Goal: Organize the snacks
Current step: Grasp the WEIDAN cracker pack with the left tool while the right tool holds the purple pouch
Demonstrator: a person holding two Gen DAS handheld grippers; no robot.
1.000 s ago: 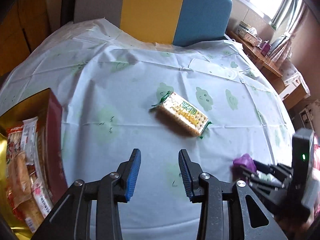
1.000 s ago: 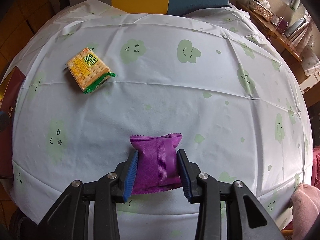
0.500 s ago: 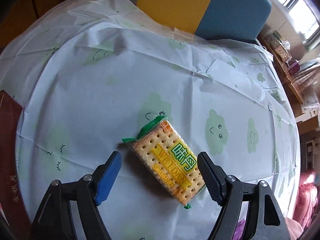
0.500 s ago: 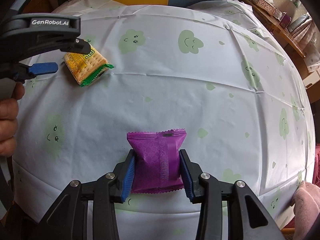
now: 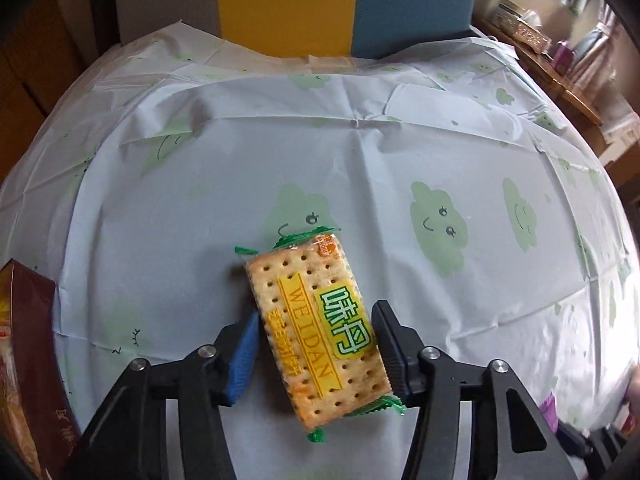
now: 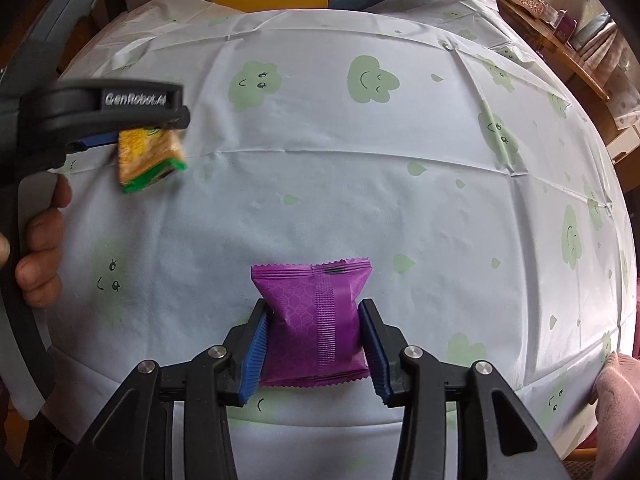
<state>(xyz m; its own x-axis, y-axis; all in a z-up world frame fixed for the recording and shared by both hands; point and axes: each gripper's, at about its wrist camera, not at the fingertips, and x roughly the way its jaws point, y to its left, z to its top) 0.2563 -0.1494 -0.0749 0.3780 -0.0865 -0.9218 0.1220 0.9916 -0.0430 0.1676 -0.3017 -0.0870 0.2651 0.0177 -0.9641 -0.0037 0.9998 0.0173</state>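
Left gripper (image 5: 316,344), jaws just closing, clamps a cracker packet (image 5: 318,330); right gripper (image 6: 316,344), jaws easing wider, grasps a purple snack pouch (image 6: 314,322) at six o'clock on the cloud-print tablecloth (image 6: 400,184), a red snack box (image 5: 24,344) at nine o'clock

Your left gripper (image 5: 316,354) has just closed its jaws onto the cracker packet (image 5: 320,336) over the desk (image 5: 400,184).

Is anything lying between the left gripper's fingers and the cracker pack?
Nothing visible. The cracker pack already sits between the fingers of the left gripper, which have just been closing around it. Only bare tablecloth surrounds it.
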